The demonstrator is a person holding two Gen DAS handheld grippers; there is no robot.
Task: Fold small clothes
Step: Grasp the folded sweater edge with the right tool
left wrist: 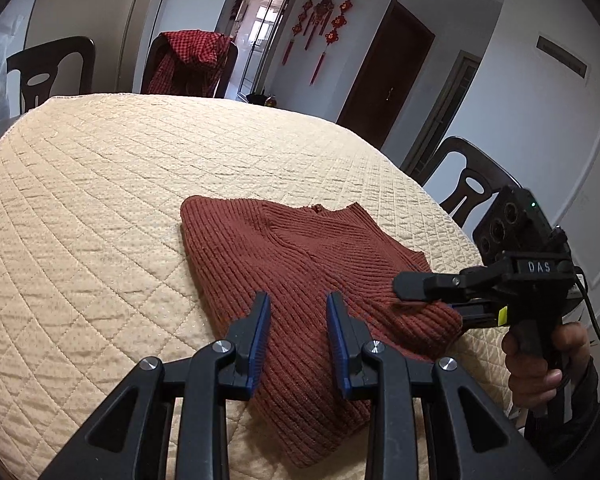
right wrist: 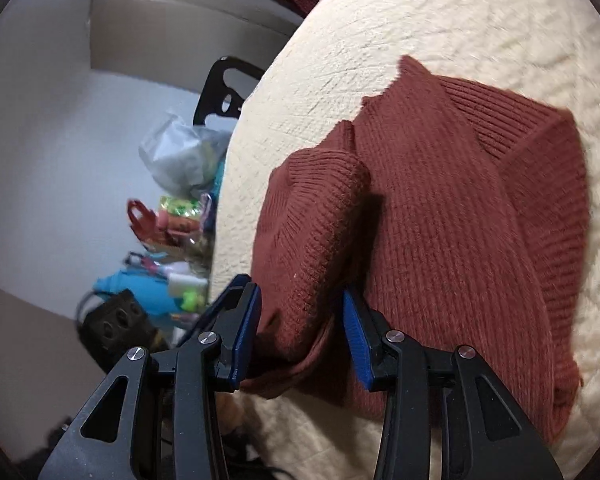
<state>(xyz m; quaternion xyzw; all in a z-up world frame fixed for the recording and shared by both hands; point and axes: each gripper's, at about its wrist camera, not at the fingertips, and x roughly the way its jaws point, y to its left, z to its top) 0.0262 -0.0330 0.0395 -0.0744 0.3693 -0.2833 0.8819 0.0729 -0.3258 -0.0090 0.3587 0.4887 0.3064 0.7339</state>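
So here's where I'm at: the rust-red ribbed sweater point(left wrist: 300, 280) is lying on the cream quilted table cover point(left wrist: 100, 200), close to the near edge, already partly folded with a sleeve point(right wrist: 312, 208) laid across the body. From the left wrist cam, my left gripper point(left wrist: 298, 308) is sitting right over the near part of the knit with its blue pads point(left wrist: 260, 328) spread apart, nothing pinched between them as far as I can see. My right gripper point(right wrist: 302, 320) is also parted; the sleeve end sits in the gap between its pads, but the knit looks slack and I don't see them pressing on it. In the left view you can see that right gripper coming in from the side, held in a hand point(left wrist: 540, 352), its tip over the sweater's edge. Dark wooden chairs point(left wrist: 52, 72) around the table, one with a red checked garment point(left wrist: 192, 60) draped on it.
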